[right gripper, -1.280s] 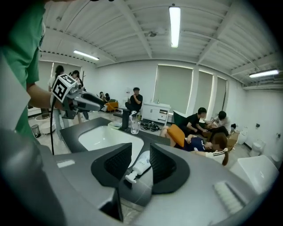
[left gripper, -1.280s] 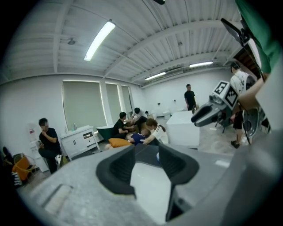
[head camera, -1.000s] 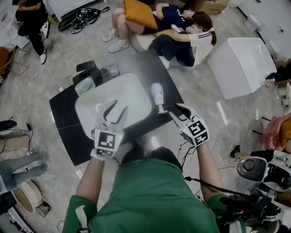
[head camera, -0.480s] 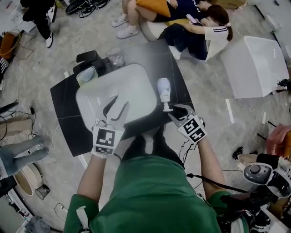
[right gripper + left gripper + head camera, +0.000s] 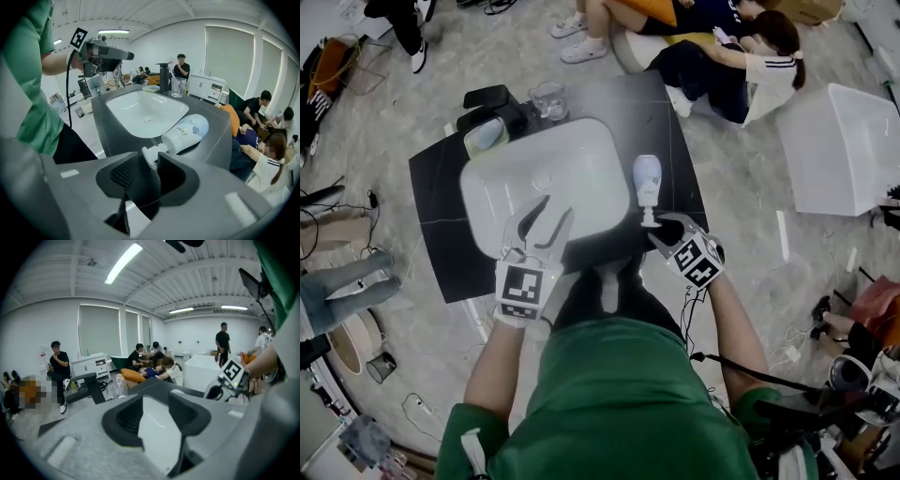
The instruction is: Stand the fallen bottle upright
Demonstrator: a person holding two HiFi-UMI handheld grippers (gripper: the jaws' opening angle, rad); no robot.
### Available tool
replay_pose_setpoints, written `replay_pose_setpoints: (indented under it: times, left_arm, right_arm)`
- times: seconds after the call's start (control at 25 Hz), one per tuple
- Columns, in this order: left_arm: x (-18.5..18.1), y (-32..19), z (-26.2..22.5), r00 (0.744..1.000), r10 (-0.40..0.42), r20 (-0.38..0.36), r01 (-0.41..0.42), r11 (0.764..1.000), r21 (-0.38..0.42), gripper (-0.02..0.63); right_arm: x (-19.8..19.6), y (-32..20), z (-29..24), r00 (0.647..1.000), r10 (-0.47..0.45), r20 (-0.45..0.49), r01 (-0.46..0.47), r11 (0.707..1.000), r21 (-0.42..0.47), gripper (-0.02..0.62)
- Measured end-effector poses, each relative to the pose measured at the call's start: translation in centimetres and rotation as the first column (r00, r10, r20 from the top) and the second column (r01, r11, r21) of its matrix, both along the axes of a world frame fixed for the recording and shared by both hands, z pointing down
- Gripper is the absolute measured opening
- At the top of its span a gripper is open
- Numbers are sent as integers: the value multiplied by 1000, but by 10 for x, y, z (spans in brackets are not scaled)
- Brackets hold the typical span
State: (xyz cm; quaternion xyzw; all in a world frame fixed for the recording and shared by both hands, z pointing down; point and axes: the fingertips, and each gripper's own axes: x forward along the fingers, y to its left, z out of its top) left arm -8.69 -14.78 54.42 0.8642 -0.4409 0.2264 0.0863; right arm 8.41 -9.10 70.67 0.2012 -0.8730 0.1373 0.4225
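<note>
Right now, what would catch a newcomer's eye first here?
A white pump bottle lies on its side on the dark counter, right of the white sink basin. The right gripper, jaws open, is at its pump end; the left gripper hovers open over the basin's near rim.

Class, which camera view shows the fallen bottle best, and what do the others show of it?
The right gripper view: the bottle lies close and large on the dark counter beside the sink, pump nearest. The head view shows it small from above; the left gripper view misses it.
</note>
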Motion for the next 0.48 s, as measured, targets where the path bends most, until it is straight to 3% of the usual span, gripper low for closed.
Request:
replay_pose_setpoints:
  times: [0.48]
  left_arm:
    - [-12, 4, -2, 998, -55, -37, 54, 998, -19, 161]
  right_arm:
    - [-3, -3, 11, 988, -105, -116, 108, 994, 25, 98]
